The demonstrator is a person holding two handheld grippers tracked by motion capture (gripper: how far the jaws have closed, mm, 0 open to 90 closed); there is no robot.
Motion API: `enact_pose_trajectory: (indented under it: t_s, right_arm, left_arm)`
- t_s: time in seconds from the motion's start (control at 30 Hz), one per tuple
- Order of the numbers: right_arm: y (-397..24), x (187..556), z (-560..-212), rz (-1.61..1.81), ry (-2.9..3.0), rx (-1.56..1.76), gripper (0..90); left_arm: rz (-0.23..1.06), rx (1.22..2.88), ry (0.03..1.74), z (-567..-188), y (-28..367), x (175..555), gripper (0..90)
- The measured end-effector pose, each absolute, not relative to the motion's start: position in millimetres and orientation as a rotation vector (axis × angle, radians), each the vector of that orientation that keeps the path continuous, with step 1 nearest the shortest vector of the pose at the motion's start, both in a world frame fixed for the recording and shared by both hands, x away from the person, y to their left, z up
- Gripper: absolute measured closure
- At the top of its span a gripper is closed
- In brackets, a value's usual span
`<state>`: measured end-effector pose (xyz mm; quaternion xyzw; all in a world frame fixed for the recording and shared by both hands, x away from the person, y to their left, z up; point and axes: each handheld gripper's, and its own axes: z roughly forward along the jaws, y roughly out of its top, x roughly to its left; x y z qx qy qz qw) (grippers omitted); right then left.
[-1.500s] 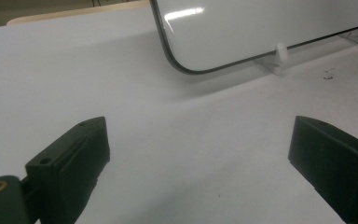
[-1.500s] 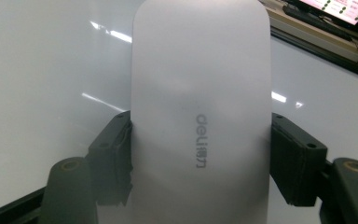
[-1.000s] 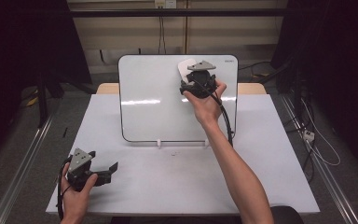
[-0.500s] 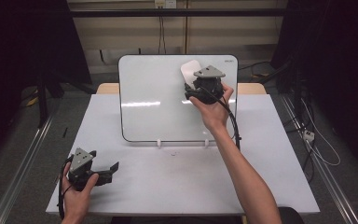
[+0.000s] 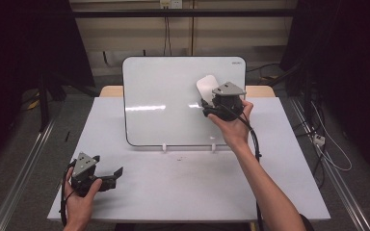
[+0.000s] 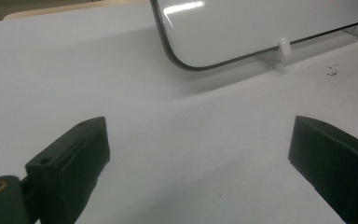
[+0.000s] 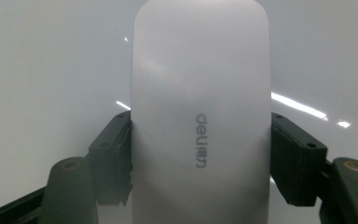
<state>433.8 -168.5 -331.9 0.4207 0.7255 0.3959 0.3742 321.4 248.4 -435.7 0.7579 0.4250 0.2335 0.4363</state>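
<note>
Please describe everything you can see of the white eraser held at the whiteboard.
The eraser is a smooth, matte white oblong with rounded ends and grey "deli" lettering on its back. The right claw is shut on it, one black pad against each long side. It stands lengthwise against the upper right of the whiteboard; whether it touches the board cannot be told.

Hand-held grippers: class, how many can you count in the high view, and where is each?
2. The left hand-held gripper sits near the table's front-left corner; the right hand-held gripper holds a white eraser against the whiteboard.
</note>
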Motion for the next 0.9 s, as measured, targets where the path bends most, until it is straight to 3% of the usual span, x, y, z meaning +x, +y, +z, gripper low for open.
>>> enact_pose_trajectory:
  t_s: [0.9]
  right_arm:
    - [-207,388,-383,0.924,1.919,1.09,31.6]
  left_arm:
    - [0.585,1.879,1.062,-435,247,322,5.2]
